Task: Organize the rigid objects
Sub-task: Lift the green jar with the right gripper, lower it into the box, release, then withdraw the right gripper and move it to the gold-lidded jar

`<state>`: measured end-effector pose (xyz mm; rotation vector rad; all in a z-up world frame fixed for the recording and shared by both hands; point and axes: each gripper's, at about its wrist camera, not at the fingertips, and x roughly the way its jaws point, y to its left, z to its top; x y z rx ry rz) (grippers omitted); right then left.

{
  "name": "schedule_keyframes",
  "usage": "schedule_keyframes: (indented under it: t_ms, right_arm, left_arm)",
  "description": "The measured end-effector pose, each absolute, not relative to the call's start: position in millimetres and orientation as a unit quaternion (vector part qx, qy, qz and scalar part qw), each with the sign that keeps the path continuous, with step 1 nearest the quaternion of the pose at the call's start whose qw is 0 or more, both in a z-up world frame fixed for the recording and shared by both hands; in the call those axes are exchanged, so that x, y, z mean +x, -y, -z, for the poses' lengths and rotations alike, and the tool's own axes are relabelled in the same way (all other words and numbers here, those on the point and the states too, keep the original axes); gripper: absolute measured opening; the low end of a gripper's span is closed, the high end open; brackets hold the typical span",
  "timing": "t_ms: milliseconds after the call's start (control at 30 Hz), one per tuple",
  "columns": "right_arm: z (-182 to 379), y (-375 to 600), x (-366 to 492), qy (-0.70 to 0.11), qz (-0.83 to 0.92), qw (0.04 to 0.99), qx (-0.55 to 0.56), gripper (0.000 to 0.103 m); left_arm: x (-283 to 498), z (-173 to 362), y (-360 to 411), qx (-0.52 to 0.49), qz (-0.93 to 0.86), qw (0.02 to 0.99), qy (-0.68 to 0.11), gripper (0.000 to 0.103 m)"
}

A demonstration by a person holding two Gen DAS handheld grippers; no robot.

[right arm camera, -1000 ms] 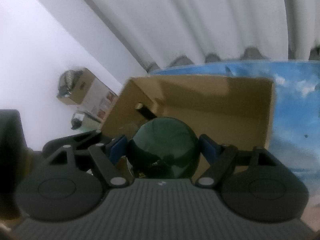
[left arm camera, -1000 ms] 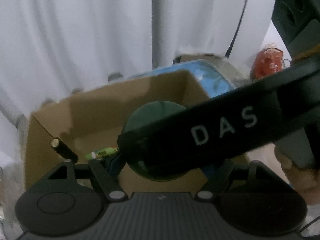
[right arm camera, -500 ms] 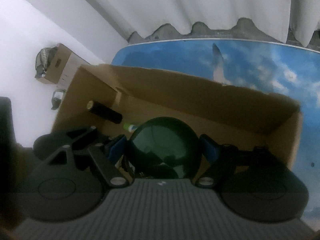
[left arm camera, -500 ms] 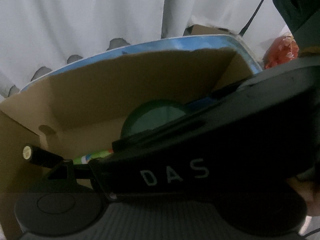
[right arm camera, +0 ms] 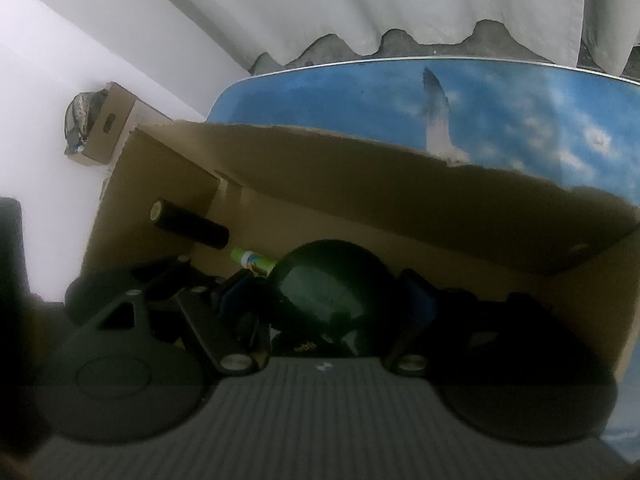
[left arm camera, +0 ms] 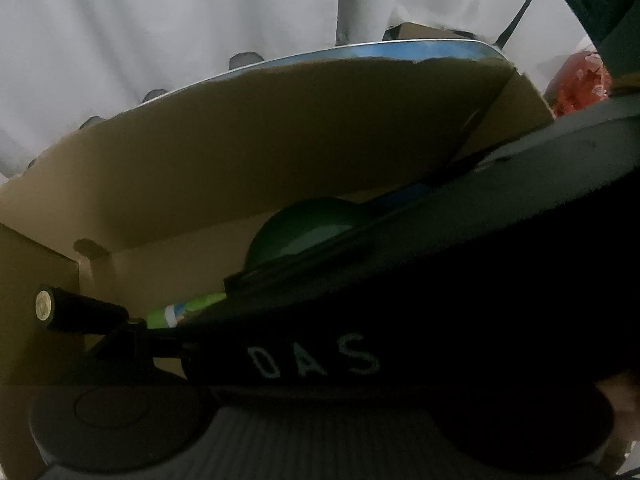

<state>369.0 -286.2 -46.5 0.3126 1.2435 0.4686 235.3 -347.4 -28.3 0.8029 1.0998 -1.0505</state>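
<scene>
Lowered deeper into the cardboard box (right arm camera: 360,184), right fingers (right arm camera: 416,304) clamp the green bottle (right arm camera: 332,284); left grip hidden.

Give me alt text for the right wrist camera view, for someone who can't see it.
The right gripper holds a dark green round object between its blue-padded fingers, low inside an open cardboard box. A black cylinder and a light green tube lie in the box to its left; a blue sky-print surface and white curtain sit behind.
</scene>
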Motion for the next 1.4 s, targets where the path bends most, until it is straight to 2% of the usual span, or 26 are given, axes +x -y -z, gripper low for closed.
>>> schedule_keyframes:
  t_ms: [133, 433, 700, 1000, 1200, 1400]
  right_arm:
    - [44.4, 287.3, 368.0, -0.575, -0.215, 0.774, 0.153, 0.080]
    - [11.2, 294.0, 345.3, -0.543, -0.209, 0.800, 0.150, 0.081]
    - [-67.1, 316.6, 286.6, -0.457, -0.203, 0.854, 0.145, 0.081]
    - [-134.8, 357.1, 158.3, -0.337, -0.220, 0.900, 0.169, 0.083]
    - [-119.4, 373.9, 59.5, -0.280, -0.244, 0.902, 0.222, 0.090]
    - [-69.9, 364.4, 12.0, -0.290, -0.227, 0.892, 0.262, 0.090]
  left_arm:
    - [234.9, 17.7, 342.8, 0.347, 0.465, 0.658, -0.480, 0.086]
    - [224.3, -15.9, 332.8, 0.334, 0.474, 0.675, -0.457, 0.089]
    - [205.6, -61.4, 298.6, 0.307, 0.490, 0.696, -0.425, 0.090]
    - [173.0, -121.5, 213.7, 0.262, 0.531, 0.723, -0.356, 0.090]
    - [142.7, -127.9, 132.6, 0.254, 0.526, 0.751, -0.306, 0.092]
    - [126.6, -90.3, 69.3, 0.232, 0.505, 0.772, -0.308, 0.092]
